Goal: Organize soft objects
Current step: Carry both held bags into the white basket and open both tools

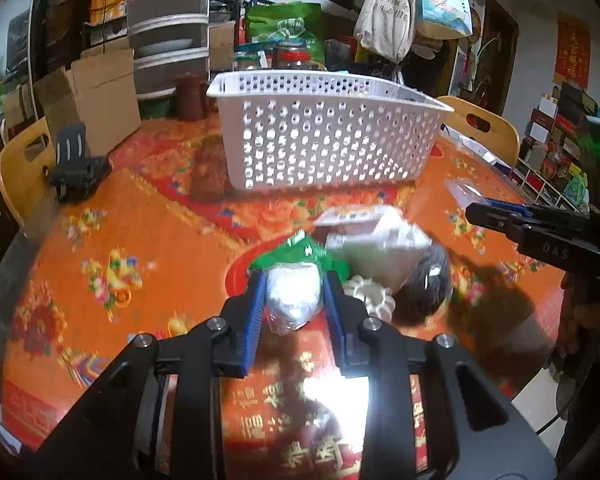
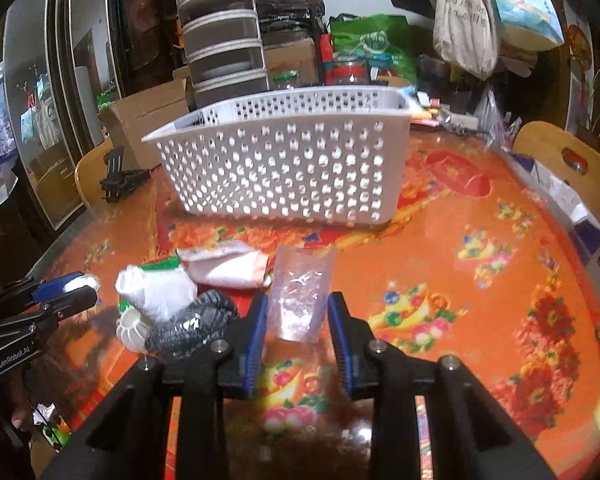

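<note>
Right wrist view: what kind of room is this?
Likely a home dining room doubling as storage: a table under a flowered orange cloth, wooden chairs around it, tote bags hanging on the wall, stacked drawers and cardboard boxes behind.

Each fisheye camera sits just behind its own gripper and looks forward and down along the two fingers at the bench. The left view faces the white basket from near, the right gripper entering at its right edge. The right view faces the same basket, the left gripper at its left edge. Both share the heap of soft things.
</note>
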A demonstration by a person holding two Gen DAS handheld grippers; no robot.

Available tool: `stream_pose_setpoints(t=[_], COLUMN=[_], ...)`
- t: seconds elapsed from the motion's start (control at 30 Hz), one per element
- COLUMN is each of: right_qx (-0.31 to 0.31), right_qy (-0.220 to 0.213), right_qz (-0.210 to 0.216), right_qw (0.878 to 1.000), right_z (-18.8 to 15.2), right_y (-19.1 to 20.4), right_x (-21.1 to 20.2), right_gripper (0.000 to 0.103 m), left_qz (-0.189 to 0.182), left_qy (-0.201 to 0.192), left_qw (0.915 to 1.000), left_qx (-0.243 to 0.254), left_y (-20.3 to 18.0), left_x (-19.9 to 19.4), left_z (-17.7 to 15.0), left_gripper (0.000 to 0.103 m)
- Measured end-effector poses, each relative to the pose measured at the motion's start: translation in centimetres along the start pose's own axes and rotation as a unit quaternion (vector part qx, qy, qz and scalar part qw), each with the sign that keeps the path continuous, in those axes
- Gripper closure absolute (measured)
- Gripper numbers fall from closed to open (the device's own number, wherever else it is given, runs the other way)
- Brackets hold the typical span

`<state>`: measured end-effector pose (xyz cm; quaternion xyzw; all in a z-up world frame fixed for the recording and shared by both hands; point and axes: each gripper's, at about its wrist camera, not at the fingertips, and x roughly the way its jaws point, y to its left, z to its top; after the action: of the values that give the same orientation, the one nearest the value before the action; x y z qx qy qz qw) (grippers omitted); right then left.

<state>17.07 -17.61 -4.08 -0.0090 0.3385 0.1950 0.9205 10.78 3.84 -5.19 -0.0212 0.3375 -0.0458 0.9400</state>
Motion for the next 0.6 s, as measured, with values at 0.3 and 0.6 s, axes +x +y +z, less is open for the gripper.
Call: stream_pose_setpoints(t=[0.3, 0.6], right_qx=[-0.022, -0.052], right_qy=[-0.035, -0.069], right_qz=[-0.005, -0.020], right_qw=[0.999, 0.996], right_z=[3.1, 7.6], right_y=[0.3, 0.8], right_x=[-2.1, -3.9], right_gripper=[0.074, 0.074], left_qz=[-0.007, -0.012], left_qy=[-0.039, -0.070], left_qw=[0.9992, 0.9973], left_qx=[0.006, 0.021], left_y=[-0.3, -0.8], left_x=[-1.5, -2.6], left_z=[5.0, 11.8], left_gripper=[0.076, 0.076])
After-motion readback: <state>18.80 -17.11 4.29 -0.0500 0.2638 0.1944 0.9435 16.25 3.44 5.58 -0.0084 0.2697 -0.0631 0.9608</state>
